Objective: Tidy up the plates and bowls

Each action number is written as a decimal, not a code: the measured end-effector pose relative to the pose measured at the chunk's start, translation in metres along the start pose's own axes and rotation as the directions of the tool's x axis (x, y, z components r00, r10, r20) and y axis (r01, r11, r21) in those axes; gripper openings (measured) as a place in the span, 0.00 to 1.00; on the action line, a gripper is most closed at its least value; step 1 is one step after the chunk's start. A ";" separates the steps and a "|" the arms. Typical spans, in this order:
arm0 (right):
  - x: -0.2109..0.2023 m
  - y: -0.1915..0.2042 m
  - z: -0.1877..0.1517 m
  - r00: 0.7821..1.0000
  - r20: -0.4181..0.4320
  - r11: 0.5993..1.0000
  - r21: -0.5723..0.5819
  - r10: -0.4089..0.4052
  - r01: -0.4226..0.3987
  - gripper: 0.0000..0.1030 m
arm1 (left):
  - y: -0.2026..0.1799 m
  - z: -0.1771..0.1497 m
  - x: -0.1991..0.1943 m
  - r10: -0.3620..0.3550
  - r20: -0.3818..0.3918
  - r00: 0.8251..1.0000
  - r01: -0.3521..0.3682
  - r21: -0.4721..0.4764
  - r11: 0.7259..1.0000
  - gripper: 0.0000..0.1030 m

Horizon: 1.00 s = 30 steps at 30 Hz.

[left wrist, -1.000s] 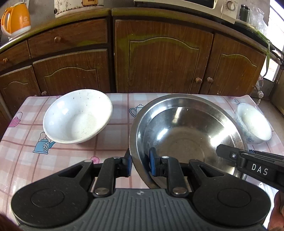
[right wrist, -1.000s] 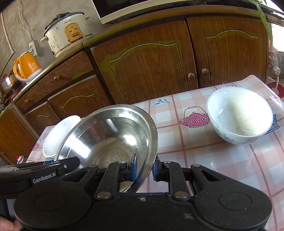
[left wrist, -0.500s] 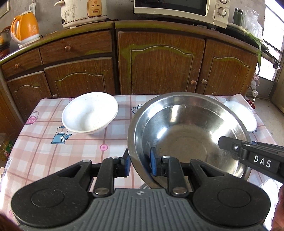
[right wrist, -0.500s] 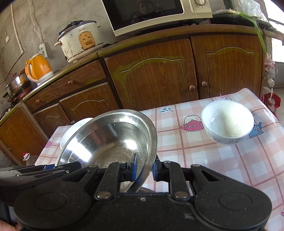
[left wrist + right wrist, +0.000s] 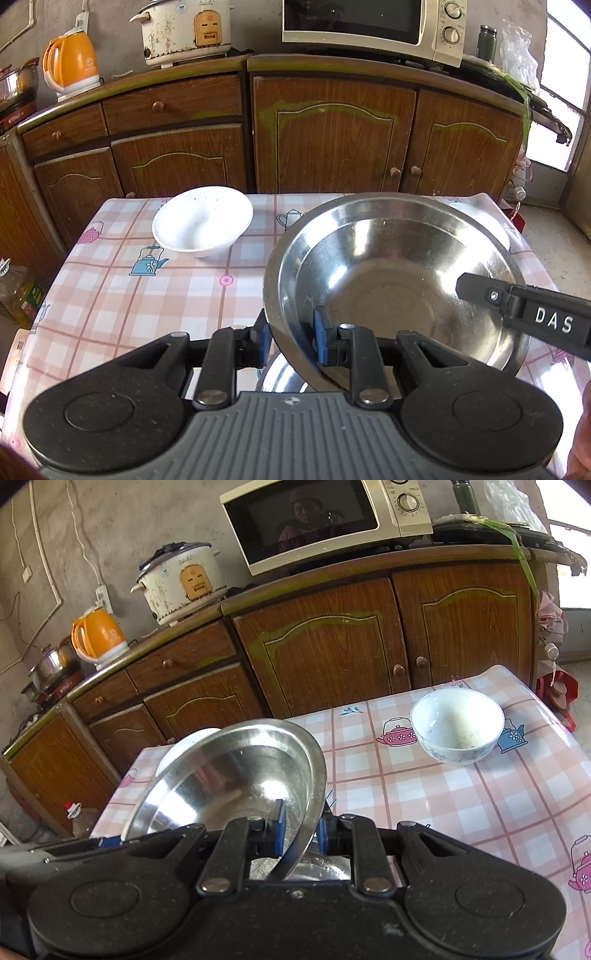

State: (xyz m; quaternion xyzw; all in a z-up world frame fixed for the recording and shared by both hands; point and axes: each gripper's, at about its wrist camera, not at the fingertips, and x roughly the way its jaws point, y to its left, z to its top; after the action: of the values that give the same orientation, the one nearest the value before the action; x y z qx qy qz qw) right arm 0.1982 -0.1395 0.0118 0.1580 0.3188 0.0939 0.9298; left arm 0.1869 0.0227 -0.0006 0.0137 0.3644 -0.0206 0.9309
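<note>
Two grippers, left gripper (image 5: 289, 336), right gripper (image 5: 300, 827), one steel bowl (image 5: 391, 280), two white bowls (image 5: 203, 225) (image 5: 457, 724).

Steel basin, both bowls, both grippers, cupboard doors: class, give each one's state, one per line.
Steel basin: lifted off the table, tilted, gripped on opposite rims.
Wide white bowl: upright, empty.
Small patterned bowl: upright, empty.
Left gripper: shut on basin rim.
Right gripper: shut on basin rim.
Cupboard doors: closed.
</note>
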 end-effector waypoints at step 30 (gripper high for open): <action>-0.071 0.017 -0.043 1.000 0.023 0.998 -0.053 -0.013 0.014 0.22 | -0.003 -0.047 -0.052 -0.008 -0.003 1.000 0.008 -0.017 1.000 0.25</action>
State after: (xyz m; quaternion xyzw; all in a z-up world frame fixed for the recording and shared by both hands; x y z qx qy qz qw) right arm 0.1149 -0.1329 0.0262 0.1318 0.3067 0.0942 0.9379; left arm 0.1168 0.0235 -0.0003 0.0044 0.3660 -0.0214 0.9304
